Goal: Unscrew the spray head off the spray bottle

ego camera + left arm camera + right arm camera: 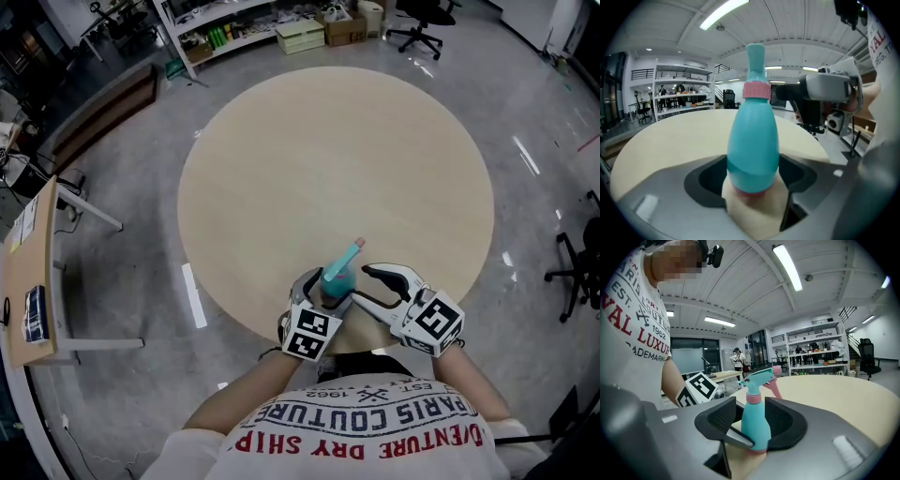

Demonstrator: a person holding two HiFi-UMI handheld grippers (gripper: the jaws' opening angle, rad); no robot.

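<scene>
Currently the left claw clamps the spray bottle while the right claw stands parted around it.

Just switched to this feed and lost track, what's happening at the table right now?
A person works a gripper in each hand at the near edge of the round table. The left gripper grips the teal spray bottle low on its body, tilted. The right gripper has its fingers apart on either side of the bottle, apparently not pressing. The spray head is still on, above the pink collar.
</scene>
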